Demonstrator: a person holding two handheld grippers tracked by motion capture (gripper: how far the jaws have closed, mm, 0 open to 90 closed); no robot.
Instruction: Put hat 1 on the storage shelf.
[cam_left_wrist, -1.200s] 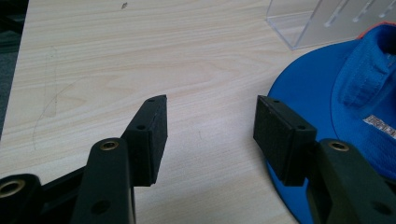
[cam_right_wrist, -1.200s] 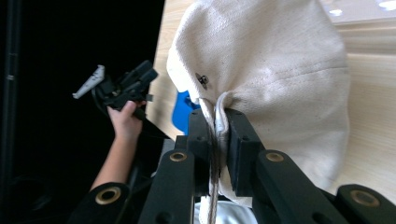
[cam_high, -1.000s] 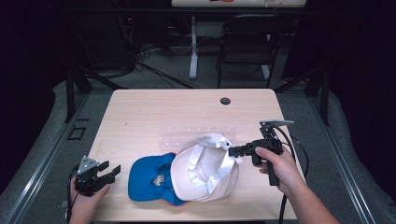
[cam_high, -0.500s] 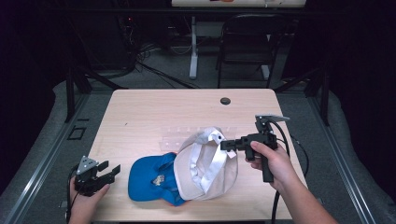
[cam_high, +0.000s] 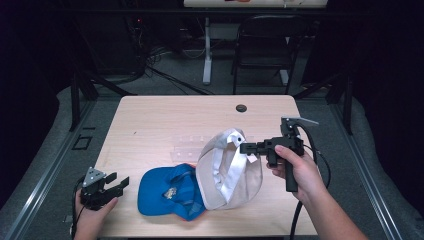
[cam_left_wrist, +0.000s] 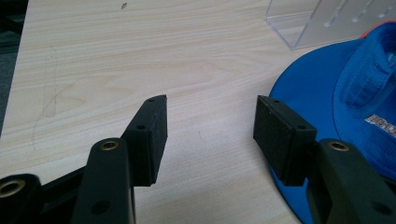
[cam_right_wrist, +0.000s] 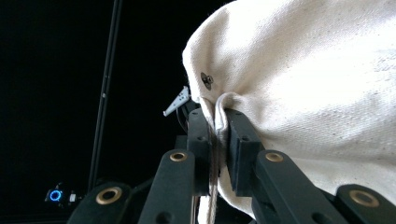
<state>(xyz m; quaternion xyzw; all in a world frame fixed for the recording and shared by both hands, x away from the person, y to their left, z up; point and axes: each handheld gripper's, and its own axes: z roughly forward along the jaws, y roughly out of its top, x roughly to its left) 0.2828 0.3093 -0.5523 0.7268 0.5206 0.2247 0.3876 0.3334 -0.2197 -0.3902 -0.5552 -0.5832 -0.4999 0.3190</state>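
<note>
We see the right tongs (cam_high: 248, 148) pinching the rim of the cream cap (cam_high: 227, 170), tilting it up off the blue cap (cam_high: 170, 191) that it partly overlaps near the worktop's (cam_high: 150, 120) near edge; we judge the grip serves to separate the two. The left tongs (cam_high: 119, 183) rest spread and empty at the near left corner. The right gripper view shows the fabric fold clamped between the pads (cam_right_wrist: 238, 154); the left gripper view shows a clear acrylic rack (cam_left_wrist: 327, 21) beyond the blue cap's brim.

Jaws pinch cream cap (cam_right_wrist: 303, 93) fabric fold, cap lifted.
</note>
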